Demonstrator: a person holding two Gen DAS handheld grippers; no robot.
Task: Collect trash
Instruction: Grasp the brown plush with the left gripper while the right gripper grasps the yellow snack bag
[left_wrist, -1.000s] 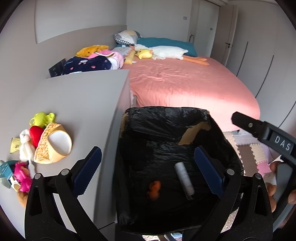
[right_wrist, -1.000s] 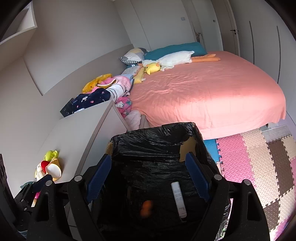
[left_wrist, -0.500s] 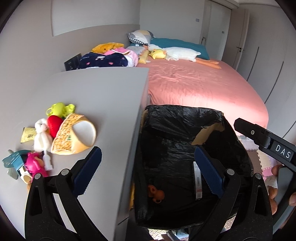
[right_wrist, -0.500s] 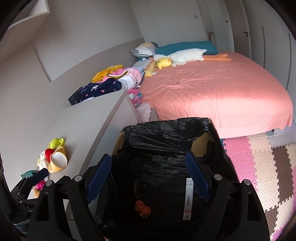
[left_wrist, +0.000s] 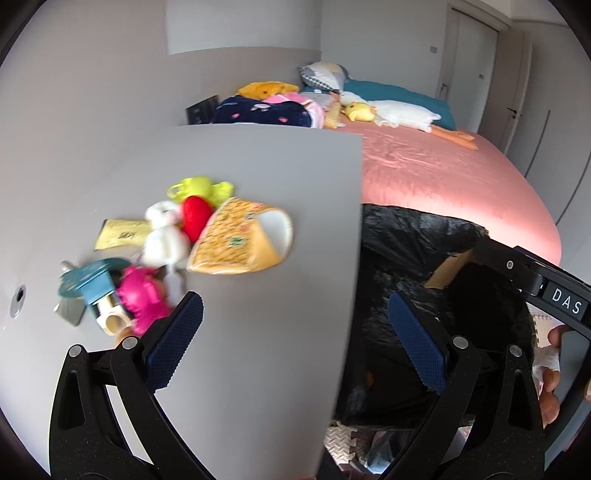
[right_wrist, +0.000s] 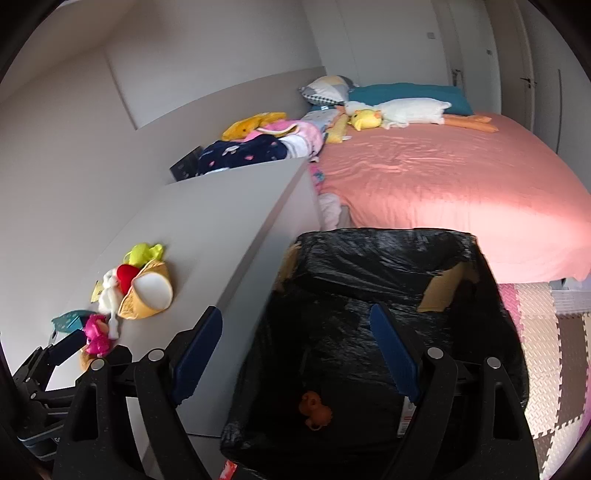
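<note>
A pile of trash lies on the grey cabinet top (left_wrist: 258, 332): a yellow paper cup (left_wrist: 240, 242) on its side, a red piece (left_wrist: 195, 216), a white plush scrap (left_wrist: 162, 236), a neon-yellow piece (left_wrist: 199, 186), a yellow packet (left_wrist: 120, 234), a teal item (left_wrist: 88, 282) and a pink toy (left_wrist: 142, 302). My left gripper (left_wrist: 295, 343) is open and empty, just short of the pile. A black-lined bin (right_wrist: 369, 295) stands beside the cabinet, with an orange item (right_wrist: 314, 404) and a white tube (right_wrist: 406, 417) inside. My right gripper (right_wrist: 295, 350) is open and empty over the bin's near edge.
A bed with a pink sheet (right_wrist: 443, 184) lies behind the bin, with pillows and plush toys at its head. Folded clothes (right_wrist: 243, 153) are piled past the cabinet's far end. Foam floor mats (right_wrist: 554, 350) cover the floor to the right.
Both grippers have swung left, away from over the bin toward the cabinet top. The trash pile now sits closer and more central in the left wrist view. Both stay open.
</note>
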